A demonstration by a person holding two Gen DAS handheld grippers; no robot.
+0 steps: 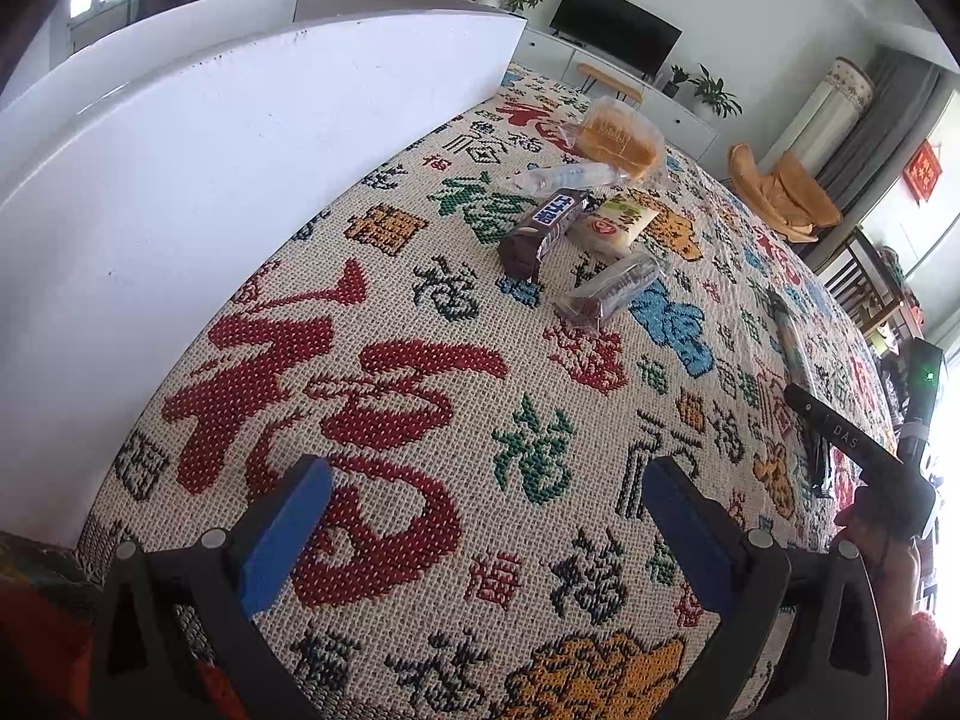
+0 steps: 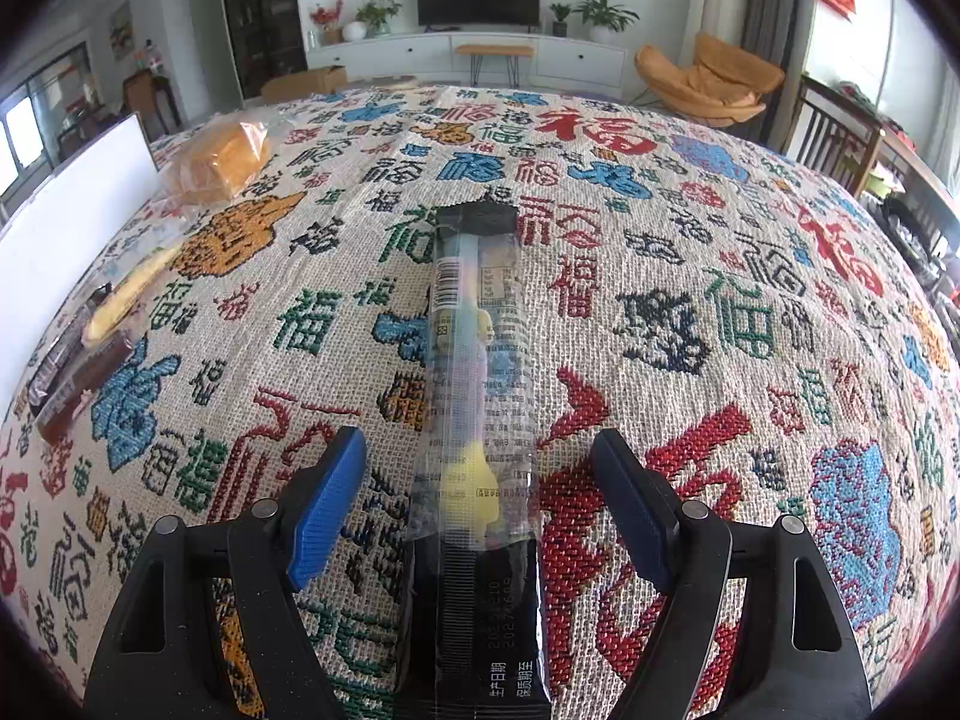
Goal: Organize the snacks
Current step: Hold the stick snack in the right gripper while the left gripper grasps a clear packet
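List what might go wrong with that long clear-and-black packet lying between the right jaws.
1. The long packet lies flat on the patterned cloth; the open right gripper straddles it without touching, so closing may pinch cloth too.
2. The wrapper looks slick and thin; it may slip or crumple, crushing the yellow piece inside.
3. It extends well past the jaws, so a near-end grip may let it droop.

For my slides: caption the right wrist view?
Open right gripper straddling a long clear-and-black snack packet on the patterned tablecloth.
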